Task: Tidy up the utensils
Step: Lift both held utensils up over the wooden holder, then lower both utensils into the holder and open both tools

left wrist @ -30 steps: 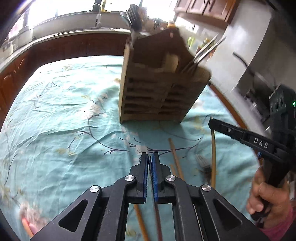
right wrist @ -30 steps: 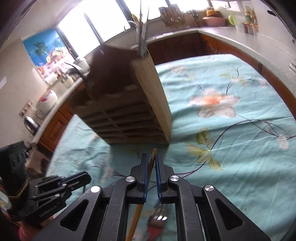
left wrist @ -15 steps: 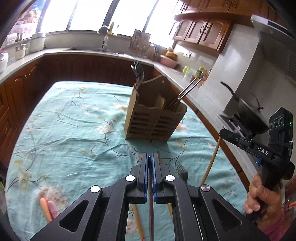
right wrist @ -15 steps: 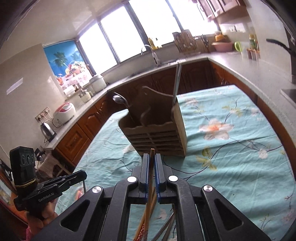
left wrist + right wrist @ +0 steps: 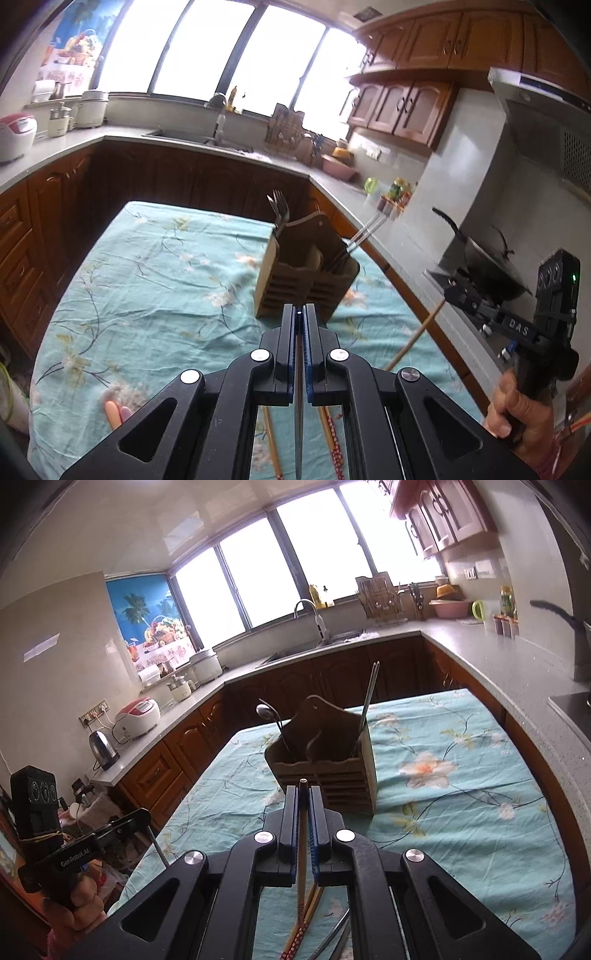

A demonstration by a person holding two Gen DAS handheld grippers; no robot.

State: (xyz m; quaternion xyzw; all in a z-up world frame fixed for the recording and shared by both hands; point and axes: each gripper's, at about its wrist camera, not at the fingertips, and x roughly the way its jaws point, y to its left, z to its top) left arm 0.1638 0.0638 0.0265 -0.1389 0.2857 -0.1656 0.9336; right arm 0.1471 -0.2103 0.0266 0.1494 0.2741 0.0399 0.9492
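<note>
A wooden utensil holder point(image 5: 306, 275) point(image 5: 325, 771) stands on the teal flowered tablecloth point(image 5: 159, 288). It holds forks point(image 5: 279, 210), a spoon point(image 5: 265, 712) and metal chopsticks point(image 5: 370, 690). My left gripper point(image 5: 299, 308) is shut on a thin metal chopstick point(image 5: 298, 413) that hangs down between its jaws. My right gripper point(image 5: 303, 790) is shut on a wooden chopstick point(image 5: 303, 834), whose tip pokes out past the fingertips. Both grippers hover above the cloth, short of the holder. Each shows in the other's view: right gripper point(image 5: 456, 291), left gripper point(image 5: 138, 816).
Loose chopsticks lie on the cloth below the grippers, among them a red-patterned one point(image 5: 330, 435) point(image 5: 299, 934) and a wooden one point(image 5: 271, 443). An orange and pink item point(image 5: 115, 411) lies near the left edge. Kitchen counters point(image 5: 498, 664) ring the table; a wok point(image 5: 487, 269) sits at right.
Both grippers have risen and drawn back from the holder, each lifting its chopstick off the cloth. The holder now looks smaller and farther away in both views.
</note>
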